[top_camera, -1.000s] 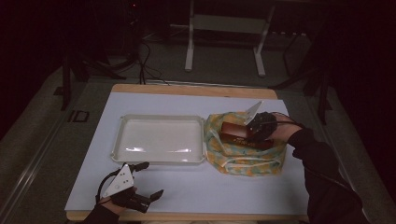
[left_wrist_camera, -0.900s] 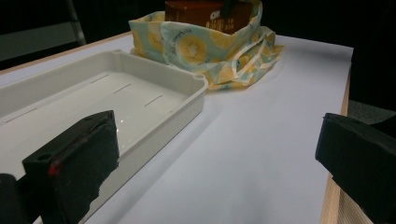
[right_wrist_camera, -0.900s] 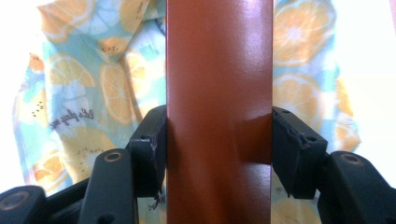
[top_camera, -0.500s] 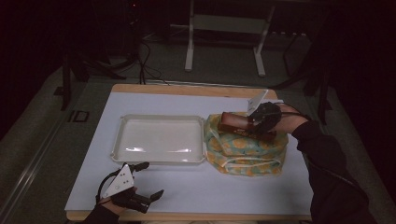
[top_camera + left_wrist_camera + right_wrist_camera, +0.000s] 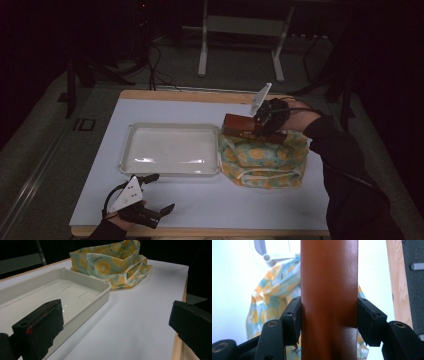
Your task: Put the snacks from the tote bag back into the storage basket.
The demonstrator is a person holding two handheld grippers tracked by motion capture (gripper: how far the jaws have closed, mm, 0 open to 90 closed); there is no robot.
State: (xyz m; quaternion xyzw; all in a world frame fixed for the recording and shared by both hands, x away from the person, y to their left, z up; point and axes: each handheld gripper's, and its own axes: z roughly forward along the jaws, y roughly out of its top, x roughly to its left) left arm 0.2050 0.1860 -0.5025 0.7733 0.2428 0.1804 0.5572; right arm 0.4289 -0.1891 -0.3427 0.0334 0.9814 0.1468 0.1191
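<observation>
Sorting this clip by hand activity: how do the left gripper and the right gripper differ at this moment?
The right gripper is shut on a brown box above the yellow-patterned cloth bag; the left gripper stands open with nothing between its jaws. The right is raised; the left sits low near the table's front edge. Both have black jaws.

The box (image 5: 329,300) has a smooth, reddish-brown skin with a soft sheen, like coated card. The bag (image 5: 262,160) is thin printed cloth, matt and crumpled, with stitched tape edges visible in the left gripper view. The tray (image 5: 170,150) is off-white plastic, smooth and glossy enough to throw back a streak of light. The counter (image 5: 210,200) has a pale, smooth, matt top, with a bare wood edge whose grain shows in the right gripper view. The right claw (image 5: 329,320) has matt black plastic arms and rough-edged, foam-like black pads; the left claw (image 5: 159,192) looks the same, with a flat grey plate on top.
</observation>
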